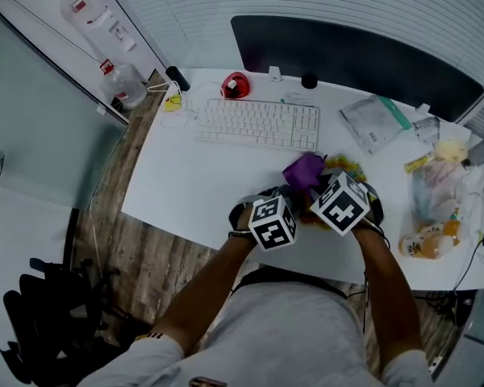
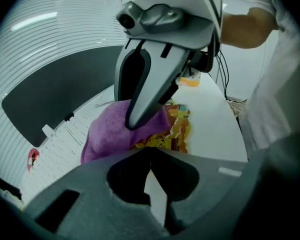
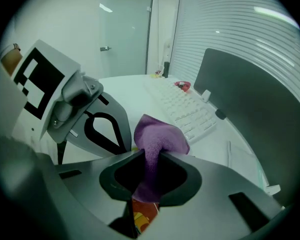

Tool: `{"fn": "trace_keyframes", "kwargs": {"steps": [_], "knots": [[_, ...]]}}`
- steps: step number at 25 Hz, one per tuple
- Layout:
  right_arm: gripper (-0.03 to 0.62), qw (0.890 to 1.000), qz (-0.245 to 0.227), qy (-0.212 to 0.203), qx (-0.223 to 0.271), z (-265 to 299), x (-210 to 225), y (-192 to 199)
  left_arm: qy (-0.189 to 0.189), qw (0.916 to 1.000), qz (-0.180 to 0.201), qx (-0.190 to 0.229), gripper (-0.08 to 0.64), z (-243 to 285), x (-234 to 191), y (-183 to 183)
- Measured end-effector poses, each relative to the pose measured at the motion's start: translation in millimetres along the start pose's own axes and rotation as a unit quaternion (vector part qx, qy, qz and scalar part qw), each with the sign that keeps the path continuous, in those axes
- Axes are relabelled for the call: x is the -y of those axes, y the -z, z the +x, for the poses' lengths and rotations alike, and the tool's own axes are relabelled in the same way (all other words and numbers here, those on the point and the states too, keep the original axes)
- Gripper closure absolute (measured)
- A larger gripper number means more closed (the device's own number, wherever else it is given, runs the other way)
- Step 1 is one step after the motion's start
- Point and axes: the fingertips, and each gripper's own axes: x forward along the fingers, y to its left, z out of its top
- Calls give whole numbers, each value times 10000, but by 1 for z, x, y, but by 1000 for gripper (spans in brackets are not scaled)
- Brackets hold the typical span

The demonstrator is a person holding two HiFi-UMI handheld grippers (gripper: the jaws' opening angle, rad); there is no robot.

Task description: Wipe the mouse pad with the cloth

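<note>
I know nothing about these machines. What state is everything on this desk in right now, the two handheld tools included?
Cloth: bunched up, pinched at one part.
Right gripper: shut on the cloth.
Left gripper: shut, holding nothing.
Mouse pad: flat on the desk, partly under the cloth.
Keyboard: flat on the desk, untouched.
Monitor: screen dark.

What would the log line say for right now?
right gripper: shut on cloth | left gripper: shut, empty | cloth: over mouse pad
</note>
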Motion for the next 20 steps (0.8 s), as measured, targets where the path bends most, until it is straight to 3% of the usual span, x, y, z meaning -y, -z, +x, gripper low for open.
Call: {"fn": "trace_keyframes", "kwargs": {"steps": [8, 20], "knots": [[523, 9991, 44, -110, -406, 28, -6, 13, 89, 9995, -84, -277, 545, 9, 1, 12], [523, 9960, 548, 309, -633, 18, 30, 46, 290, 9985, -218, -420, 545, 13, 1, 17]]}}
